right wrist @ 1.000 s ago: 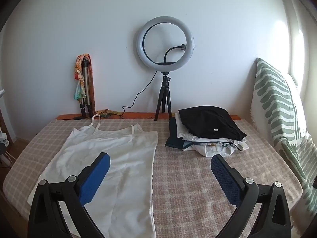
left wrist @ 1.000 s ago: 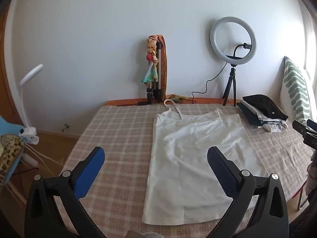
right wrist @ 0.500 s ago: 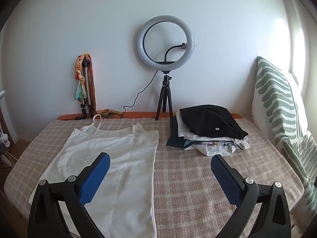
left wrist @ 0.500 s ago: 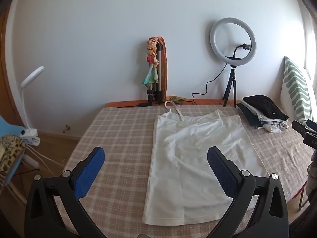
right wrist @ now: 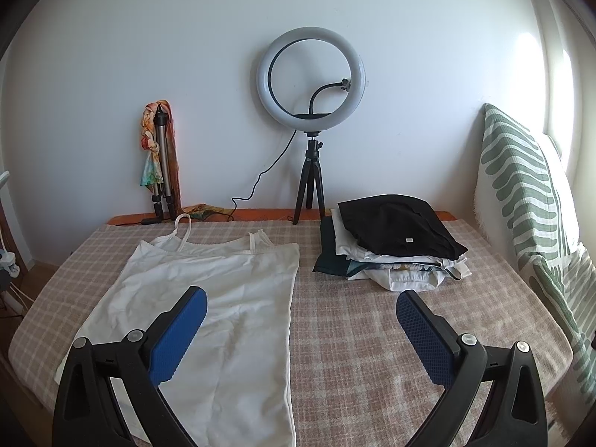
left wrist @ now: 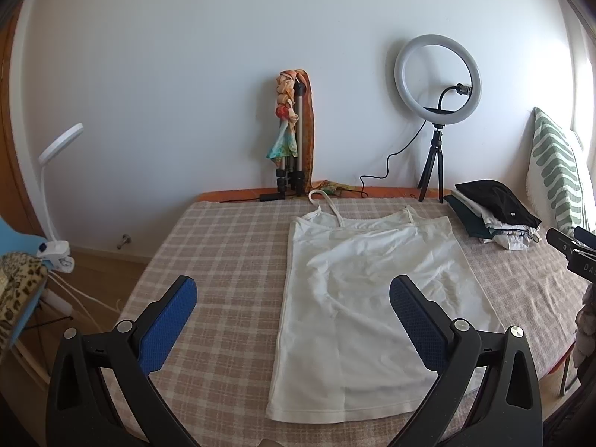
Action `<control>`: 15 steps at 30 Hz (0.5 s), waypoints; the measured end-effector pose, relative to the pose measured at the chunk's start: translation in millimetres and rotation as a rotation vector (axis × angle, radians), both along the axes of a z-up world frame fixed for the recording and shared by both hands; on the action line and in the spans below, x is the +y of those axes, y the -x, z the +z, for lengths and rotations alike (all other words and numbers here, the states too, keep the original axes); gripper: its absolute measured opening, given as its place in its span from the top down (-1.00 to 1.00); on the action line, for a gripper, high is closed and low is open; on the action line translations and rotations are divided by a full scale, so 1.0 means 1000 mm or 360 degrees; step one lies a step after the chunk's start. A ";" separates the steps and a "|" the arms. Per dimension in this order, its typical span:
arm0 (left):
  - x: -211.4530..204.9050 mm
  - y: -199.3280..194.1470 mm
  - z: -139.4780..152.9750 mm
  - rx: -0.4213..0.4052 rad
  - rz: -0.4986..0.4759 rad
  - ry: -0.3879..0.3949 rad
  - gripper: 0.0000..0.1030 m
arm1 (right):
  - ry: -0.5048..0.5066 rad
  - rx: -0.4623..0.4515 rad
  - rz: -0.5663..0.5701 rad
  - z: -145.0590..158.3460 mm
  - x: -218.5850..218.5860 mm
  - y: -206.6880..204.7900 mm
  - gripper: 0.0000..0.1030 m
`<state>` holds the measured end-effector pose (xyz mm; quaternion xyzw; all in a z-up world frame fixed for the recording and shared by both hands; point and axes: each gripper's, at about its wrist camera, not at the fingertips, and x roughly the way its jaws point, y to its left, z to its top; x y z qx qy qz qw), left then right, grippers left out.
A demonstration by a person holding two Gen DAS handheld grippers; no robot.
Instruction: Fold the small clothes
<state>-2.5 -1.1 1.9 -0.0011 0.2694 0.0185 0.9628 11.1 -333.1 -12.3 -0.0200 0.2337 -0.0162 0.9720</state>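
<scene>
Both grippers' fingers [left wrist: 169, 322] [right wrist: 424, 339] wide apart

Both fisheye views look forward along their own 2 fingers, from above the near edge of the bed [left wrist: 231, 246] toward the back wall. The left wrist view sits further left, taking in the floor beside the bed. The right wrist view sits further right. Both share the white camisole [left wrist: 372, 290] [right wrist: 208, 298], ring light [left wrist: 437, 78] [right wrist: 311, 78] and clothes stack [left wrist: 495, 216] [right wrist: 395, 246].

A bed covered in a beige checked cloth [left wrist: 231, 246] carries a white camisole [left wrist: 372, 290] spread flat, straps toward the wall. A stack of folded clothes [right wrist: 395, 242], black on top, sits just beside it.
</scene>
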 end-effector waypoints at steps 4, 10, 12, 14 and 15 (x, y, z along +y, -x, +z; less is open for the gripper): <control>0.000 0.000 0.000 0.0001 -0.0001 0.0000 -1.00 | -0.0002 0.0002 -0.0001 0.000 0.000 -0.001 -0.99; 0.000 0.000 0.000 0.0002 0.0000 0.0000 -1.00 | -0.0005 0.0007 0.0001 -0.001 0.000 -0.001 -0.99; 0.000 0.000 0.000 0.0000 0.0000 0.0001 -1.00 | -0.0005 0.0007 0.0000 0.000 0.000 -0.001 -0.99; 0.000 0.000 0.001 0.0000 0.0000 0.0000 -1.00 | -0.0005 0.0007 -0.0002 0.000 0.001 -0.002 -0.99; 0.000 0.000 0.001 -0.0002 0.0000 -0.0001 -1.00 | -0.0005 0.0007 -0.0005 0.000 0.001 -0.002 -0.99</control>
